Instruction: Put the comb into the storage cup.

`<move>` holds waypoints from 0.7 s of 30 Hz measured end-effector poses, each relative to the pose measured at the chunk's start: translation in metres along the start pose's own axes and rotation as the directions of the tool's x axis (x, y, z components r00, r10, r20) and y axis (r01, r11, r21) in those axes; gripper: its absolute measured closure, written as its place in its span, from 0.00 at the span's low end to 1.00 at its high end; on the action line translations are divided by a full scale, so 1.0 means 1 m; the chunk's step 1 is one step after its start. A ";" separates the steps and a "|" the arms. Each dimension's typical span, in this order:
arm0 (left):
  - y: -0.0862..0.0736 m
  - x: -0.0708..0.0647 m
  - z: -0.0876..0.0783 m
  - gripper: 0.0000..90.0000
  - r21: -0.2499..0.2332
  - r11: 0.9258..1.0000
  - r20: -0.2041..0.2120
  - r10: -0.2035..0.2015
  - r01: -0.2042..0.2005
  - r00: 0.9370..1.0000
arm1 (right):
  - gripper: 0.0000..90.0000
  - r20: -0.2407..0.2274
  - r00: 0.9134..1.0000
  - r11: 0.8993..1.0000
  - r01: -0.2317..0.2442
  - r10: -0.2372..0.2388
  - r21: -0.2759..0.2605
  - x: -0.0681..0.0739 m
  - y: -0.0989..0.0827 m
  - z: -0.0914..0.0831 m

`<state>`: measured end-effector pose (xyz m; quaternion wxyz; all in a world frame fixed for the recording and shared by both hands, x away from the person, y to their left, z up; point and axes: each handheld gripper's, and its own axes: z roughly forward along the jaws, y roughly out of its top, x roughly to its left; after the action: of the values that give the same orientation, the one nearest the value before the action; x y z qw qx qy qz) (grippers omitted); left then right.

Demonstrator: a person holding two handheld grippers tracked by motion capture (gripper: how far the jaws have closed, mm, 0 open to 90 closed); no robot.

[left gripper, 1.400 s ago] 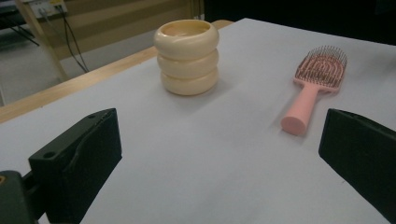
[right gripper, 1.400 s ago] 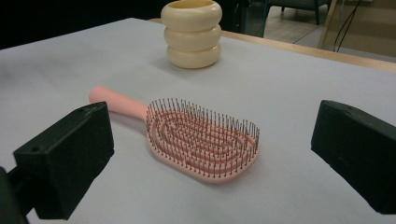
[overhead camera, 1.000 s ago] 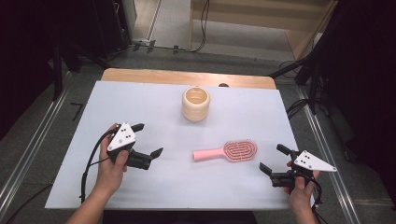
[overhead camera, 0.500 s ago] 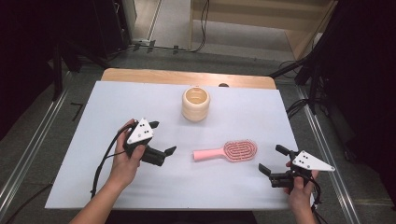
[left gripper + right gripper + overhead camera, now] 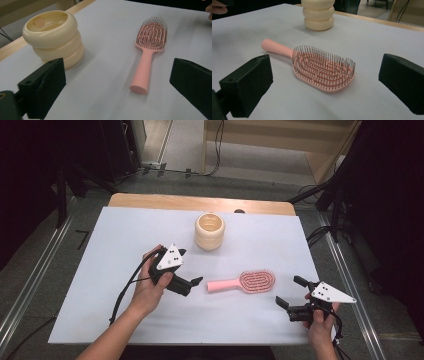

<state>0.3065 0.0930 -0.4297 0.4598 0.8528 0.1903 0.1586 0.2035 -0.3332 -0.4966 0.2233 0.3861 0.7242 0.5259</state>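
Note:
A pink hairbrush (image 5: 245, 282) lies bristles up on the white table top, its handle pointing left. My left gripper (image 5: 190, 266) is open just left of the handle's end; its jaws have just been closing slightly with nothing between them. In the left gripper view the brush (image 5: 150, 50) lies ahead of the open gripper (image 5: 117, 72). My right gripper (image 5: 287, 290) rests open at the front right, a little right of the brush head. In the right gripper view the brush (image 5: 322, 70) lies close ahead of the open gripper (image 5: 327, 72).
A cream ridged pot (image 5: 210, 231) stands upright behind the brush, also seen in the left gripper view (image 5: 53, 37) and in the right gripper view (image 5: 318, 15). The white sheet (image 5: 110, 235) covers the table up to a wooden strip (image 5: 200, 202) at the back.
My left gripper has moved to the right across the table, toward the brush handle's end. The right gripper and the brush have stayed put.

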 end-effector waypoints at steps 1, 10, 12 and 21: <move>0.003 -0.002 0.004 0.05 0.003 1.000 -0.005 0.012 -0.012 1.000 | 0.00 -0.003 1.000 1.000 -0.001 0.001 0.001 0.000 0.000 0.000; 0.014 -0.005 0.020 0.05 0.029 0.999 0.040 0.026 -0.027 0.999 | 0.00 -0.007 1.000 1.000 0.009 -0.009 0.007 0.001 0.000 0.002; 0.015 -0.006 0.025 0.05 0.039 0.999 0.054 0.031 -0.033 0.998 | 0.00 -0.007 1.000 1.000 0.010 -0.010 0.010 0.001 0.000 0.002; 0.022 -0.014 0.043 0.05 0.072 0.996 0.098 0.049 -0.057 0.994 | 0.00 -0.013 1.000 1.000 0.010 -0.009 0.016 0.001 -0.001 0.003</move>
<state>0.3173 0.0437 -0.4353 0.4318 0.8808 0.1511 0.1225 0.2045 -0.3306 -0.4983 0.2180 0.3810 0.7318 0.5214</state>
